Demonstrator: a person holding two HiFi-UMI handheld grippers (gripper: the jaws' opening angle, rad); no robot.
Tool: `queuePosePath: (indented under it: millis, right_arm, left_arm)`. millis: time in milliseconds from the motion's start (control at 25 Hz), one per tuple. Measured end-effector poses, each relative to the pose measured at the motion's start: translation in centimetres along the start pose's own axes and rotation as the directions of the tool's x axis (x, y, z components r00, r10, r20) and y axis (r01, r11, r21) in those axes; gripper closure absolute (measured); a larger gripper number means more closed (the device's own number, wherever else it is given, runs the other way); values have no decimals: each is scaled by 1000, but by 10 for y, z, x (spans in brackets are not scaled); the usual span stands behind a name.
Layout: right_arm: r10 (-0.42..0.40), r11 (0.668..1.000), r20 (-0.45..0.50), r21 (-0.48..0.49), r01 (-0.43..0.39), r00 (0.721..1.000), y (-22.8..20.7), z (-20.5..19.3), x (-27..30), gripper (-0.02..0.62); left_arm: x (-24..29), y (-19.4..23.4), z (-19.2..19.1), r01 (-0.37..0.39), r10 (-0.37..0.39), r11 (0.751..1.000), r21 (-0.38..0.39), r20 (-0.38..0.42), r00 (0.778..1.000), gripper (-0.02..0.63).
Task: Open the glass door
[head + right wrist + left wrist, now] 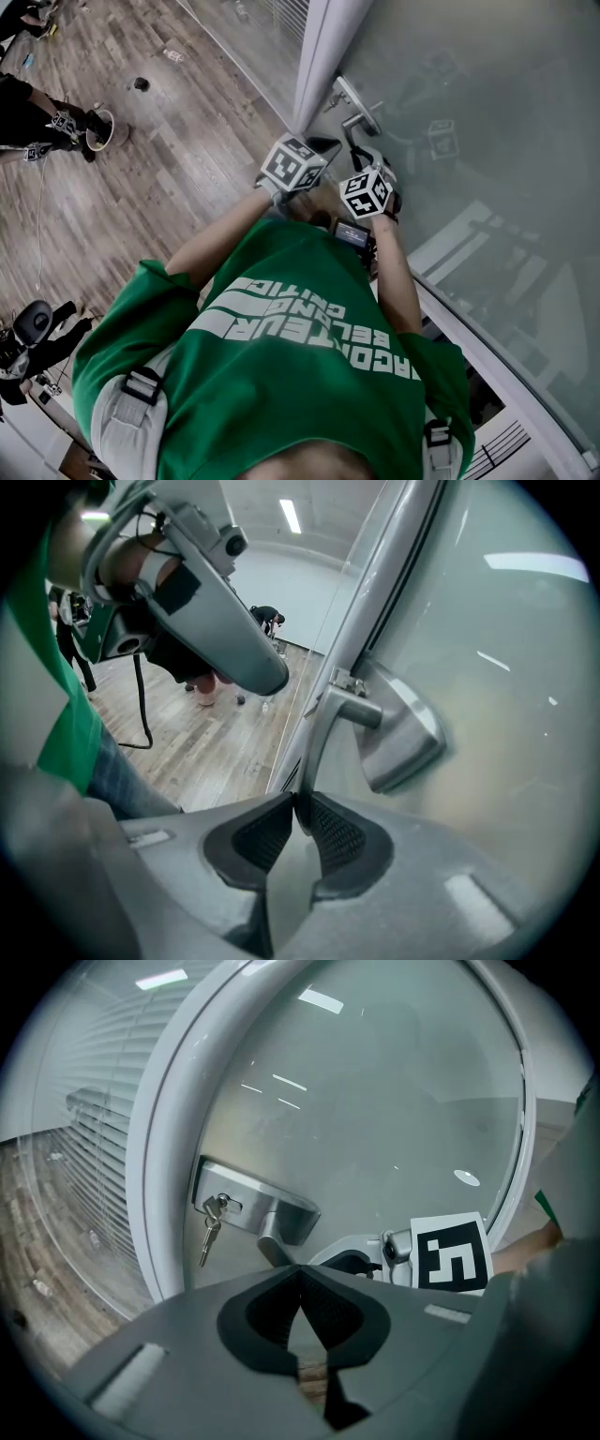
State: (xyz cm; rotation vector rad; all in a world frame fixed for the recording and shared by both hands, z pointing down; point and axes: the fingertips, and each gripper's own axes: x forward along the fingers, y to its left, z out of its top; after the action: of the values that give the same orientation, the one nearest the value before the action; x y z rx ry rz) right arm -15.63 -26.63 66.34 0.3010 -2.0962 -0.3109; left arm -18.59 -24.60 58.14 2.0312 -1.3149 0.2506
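- The glass door (487, 122) is the biggest thing, far and right of the person. It looks heavy and stiff. Its glass looks slippery and could break, so it is no place to grab.
- The door handle (319, 735) is hard, smooth metal at the door's left edge. It is the best thing to hold.
- The right gripper (296, 799) is closed tight on the handle's end.
- The left gripper (302, 1269) is squeezed closed on nothing, just near the handle.
- Small keys (208, 1227) hang in the lock, left of the handle.
- No hinges show. I cannot tell if the door is locked. In the head view, the grippers hide part of the handle.
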Motion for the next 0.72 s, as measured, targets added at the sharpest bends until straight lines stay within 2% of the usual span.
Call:
queuePosePath:
  millis: [440,640,720]
  right_arm:
    - [-20,1000,-5,16,20,1000,-18,-3,1,546]
    - [-29,999,-9,21,30,1000,-37,-14,8,544]
    - [-46,999,-9,11,46,999,-37,-6,-3,543]
  left_arm:
    - [-5,0,8,-8,8,1000,4,17,1000,591]
    - [11,5,10,-19,19,1000,1,10,1000,591]
    - [0,3,13,-14,14,1000,3,17,1000,591]
